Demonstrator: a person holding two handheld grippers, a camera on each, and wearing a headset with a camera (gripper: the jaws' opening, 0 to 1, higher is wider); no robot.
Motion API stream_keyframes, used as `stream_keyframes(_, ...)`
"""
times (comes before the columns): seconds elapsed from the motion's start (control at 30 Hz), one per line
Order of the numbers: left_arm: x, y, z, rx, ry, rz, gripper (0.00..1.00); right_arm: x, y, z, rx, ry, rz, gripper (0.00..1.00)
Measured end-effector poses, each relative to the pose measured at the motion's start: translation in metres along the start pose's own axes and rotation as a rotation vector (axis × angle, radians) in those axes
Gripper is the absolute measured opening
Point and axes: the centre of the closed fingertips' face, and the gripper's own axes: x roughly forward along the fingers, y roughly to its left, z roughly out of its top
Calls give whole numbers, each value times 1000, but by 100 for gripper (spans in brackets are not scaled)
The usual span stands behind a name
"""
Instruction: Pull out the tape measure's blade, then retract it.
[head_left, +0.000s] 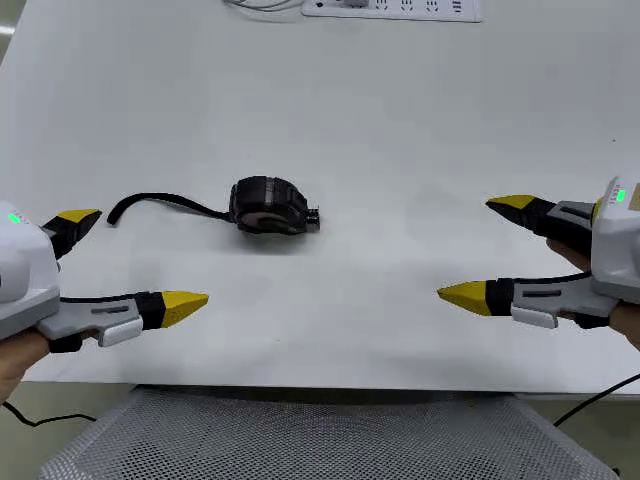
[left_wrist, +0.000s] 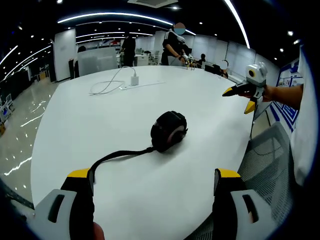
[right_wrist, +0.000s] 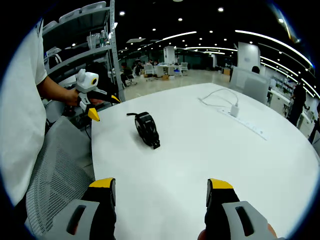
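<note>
The tape measure (head_left: 270, 206) is lying on its side on the white table (head_left: 420, 120), a little toward 10 o'clock from the middle of the head view. Its blade hook (head_left: 313, 215) is sitting against the case mouth and pointing to 3 o'clock. A black wrist strap (head_left: 150, 203) is trailing off the case toward 9 o'clock and curling at its end. In the left gripper view the tape measure (left_wrist: 169, 131) is resting at 12 o'clock of the jaws, with the strap (left_wrist: 117, 156) running back toward the jaw at 7 o'clock.

The left gripper (head_left: 153, 255) is hanging over the table at 8 o'clock of the tape measure, apart from it. Its yellow-tipped jaws are spread wide and gripping nothing. The right gripper (head_left: 462, 249) is hovering at 4 o'clock of the tape measure, well apart, with its jaws likewise gaping and carrying nothing. The two are pointing inward at each other. In the right gripper view the tape measure (right_wrist: 146, 128) is lying at 11 o'clock, with the left gripper (right_wrist: 106, 110) beyond it at 10 o'clock.

A white power strip (head_left: 390, 8) is sitting at the table's far edge at 12 o'clock. A grey mesh chair (head_left: 300, 435) is showing below the near edge at 6 o'clock.
</note>
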Motion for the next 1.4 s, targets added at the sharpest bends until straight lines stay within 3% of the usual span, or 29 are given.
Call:
stream_keyframes(0.47,-11,-2,-1,28,-4,-43,99,-12,3,-10,8,23,-15,80)
stream_keyframes(0.9,-19,-7,-7,68,20,-82,99,-16,4,-13,8,31,-27,88)
stream_keyframes(1.2,-27,-6,-7,70,19,-81,99,-20,4,-10,7,15,-33,99)
stream_keyframes(1.4,-28,-7,-6,76,14,-82,99,-23,5,-13,2,25,-32,99)
